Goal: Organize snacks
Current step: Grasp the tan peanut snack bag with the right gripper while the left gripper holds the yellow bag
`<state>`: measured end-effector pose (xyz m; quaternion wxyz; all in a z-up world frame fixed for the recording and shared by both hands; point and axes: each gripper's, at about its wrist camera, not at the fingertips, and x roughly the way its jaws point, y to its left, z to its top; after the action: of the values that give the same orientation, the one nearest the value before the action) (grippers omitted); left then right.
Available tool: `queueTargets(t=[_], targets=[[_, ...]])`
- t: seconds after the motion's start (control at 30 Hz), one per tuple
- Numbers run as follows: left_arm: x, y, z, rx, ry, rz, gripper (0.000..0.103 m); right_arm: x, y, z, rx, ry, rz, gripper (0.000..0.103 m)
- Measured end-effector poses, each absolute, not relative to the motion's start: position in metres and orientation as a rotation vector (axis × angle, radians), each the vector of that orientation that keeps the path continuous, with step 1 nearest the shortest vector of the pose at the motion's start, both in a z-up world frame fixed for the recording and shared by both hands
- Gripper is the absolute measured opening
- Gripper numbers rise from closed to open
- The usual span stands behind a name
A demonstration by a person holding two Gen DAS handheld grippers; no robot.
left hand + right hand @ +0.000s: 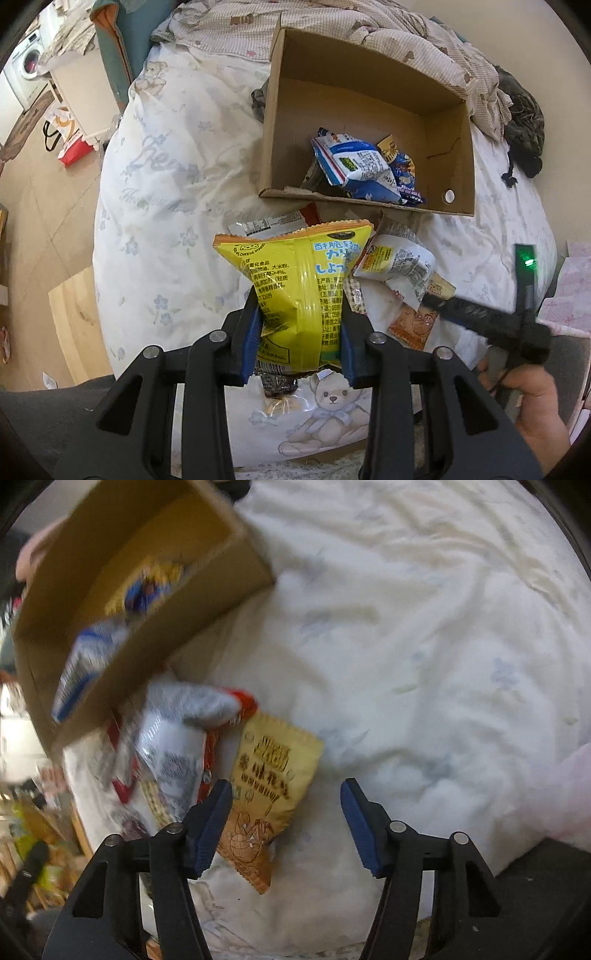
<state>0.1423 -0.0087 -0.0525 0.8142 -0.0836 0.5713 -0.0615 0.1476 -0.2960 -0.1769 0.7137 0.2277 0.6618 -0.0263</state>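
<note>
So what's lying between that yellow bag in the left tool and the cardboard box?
In the left wrist view, a flat white-and-red packet lies on the bedsheet between the yellow bag and the cardboard box.

Left wrist view first: the left gripper (301, 332) fills the bottom of the frame, a black plastic frame of angular linkage arms with triangular cut-outs, four round silver pivot pins across the top of them. Its fingers (248, 343) are faced with ribbed blue pads. At the lower right of that same frame, the right gripper (487, 317) shows from the side as a dark, blurred bar, with an upright black stalk carrying a small green light above it. A bare hand (532, 402) sits below it. In the right wrist view, same build: black arms, silver pins, blue ribbed fingertips (212, 823) at lower centre.
</note>
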Motion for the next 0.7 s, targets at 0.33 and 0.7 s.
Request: queueTargets(t=[0.33, 0.7], targets=[[0.143, -0.012, -0.057, -0.15, 1.23, -0.124, 0.032, 0.143, -0.269, -0.168, 0.306, 1.408, -0.043, 0.021], [0.144, -0.003, -0.065, -0.13, 1.237, -0.063, 0.032, 0.125, -0.309, -0.136, 0.415, 1.299, -0.056, 0.01]])
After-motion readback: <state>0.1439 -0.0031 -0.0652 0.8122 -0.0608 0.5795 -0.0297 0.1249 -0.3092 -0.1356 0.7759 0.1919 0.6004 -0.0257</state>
